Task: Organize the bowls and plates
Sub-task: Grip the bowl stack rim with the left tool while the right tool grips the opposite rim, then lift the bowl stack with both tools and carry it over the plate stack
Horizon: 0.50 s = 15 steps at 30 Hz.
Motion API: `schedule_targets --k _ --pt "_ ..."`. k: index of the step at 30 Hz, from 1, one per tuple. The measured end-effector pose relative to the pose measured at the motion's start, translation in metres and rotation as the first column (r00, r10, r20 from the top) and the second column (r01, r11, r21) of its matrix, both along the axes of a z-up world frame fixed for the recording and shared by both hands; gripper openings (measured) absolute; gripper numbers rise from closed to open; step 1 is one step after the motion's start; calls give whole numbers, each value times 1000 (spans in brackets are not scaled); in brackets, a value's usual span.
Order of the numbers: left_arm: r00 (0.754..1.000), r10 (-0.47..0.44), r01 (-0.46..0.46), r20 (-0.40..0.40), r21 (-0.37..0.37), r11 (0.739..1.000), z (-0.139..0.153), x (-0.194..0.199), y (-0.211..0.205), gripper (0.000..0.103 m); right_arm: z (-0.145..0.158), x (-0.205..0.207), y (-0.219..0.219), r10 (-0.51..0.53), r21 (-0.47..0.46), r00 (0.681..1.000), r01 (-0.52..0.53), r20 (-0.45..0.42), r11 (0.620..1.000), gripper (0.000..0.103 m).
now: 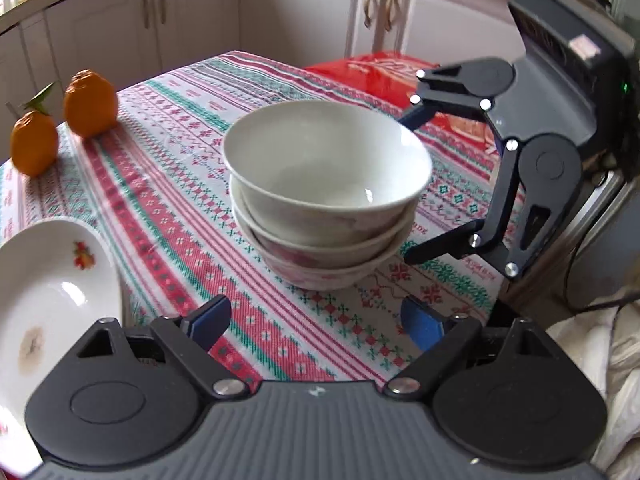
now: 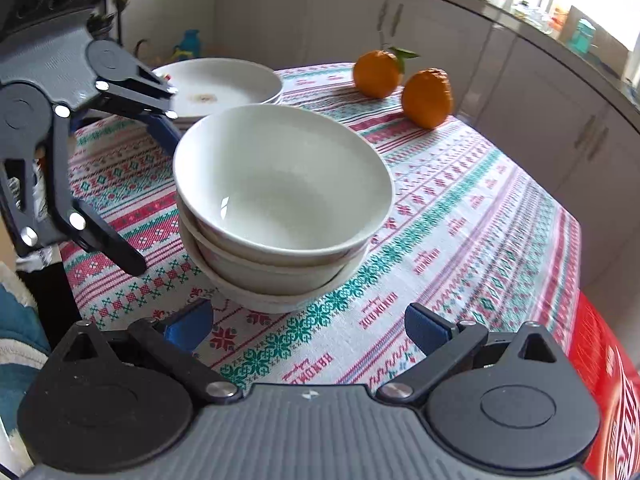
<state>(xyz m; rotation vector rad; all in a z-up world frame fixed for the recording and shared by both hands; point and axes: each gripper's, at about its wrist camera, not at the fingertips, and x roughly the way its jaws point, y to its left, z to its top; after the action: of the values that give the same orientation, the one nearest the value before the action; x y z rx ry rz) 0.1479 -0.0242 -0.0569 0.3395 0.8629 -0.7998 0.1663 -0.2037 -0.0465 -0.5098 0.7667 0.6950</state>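
Note:
Three white bowls (image 1: 326,196) stand nested in one stack on the patterned tablecloth (image 1: 168,216); the stack also shows in the right wrist view (image 2: 280,204). White plates (image 2: 224,86) lie stacked behind the bowls there, and one plate (image 1: 52,292) shows at the left in the left wrist view. My left gripper (image 1: 316,322) is open and empty, just short of the bowls. My right gripper (image 2: 308,326) is open and empty, also just short of the stack. Each gripper appears in the other's view beside the bowls, the right one (image 1: 412,184) and the left one (image 2: 156,188), both open.
Two oranges (image 1: 64,120) stand near the table's far edge and show in the right wrist view (image 2: 404,86). A red bag (image 1: 380,74) lies at the table's far right corner. Kitchen cabinets (image 1: 280,12) stand behind the table.

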Motion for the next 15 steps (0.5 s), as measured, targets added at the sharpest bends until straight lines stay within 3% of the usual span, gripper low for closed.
schedule_targets --k 7,15 --pt "995 -96 95 24 59 994 -3 15 -12 91 -2 17 9 145 -35 989 -146 -34 989 103" --pt "978 -207 207 4 57 977 -5 32 -19 89 -2 32 20 297 -58 950 -304 -99 951 102"
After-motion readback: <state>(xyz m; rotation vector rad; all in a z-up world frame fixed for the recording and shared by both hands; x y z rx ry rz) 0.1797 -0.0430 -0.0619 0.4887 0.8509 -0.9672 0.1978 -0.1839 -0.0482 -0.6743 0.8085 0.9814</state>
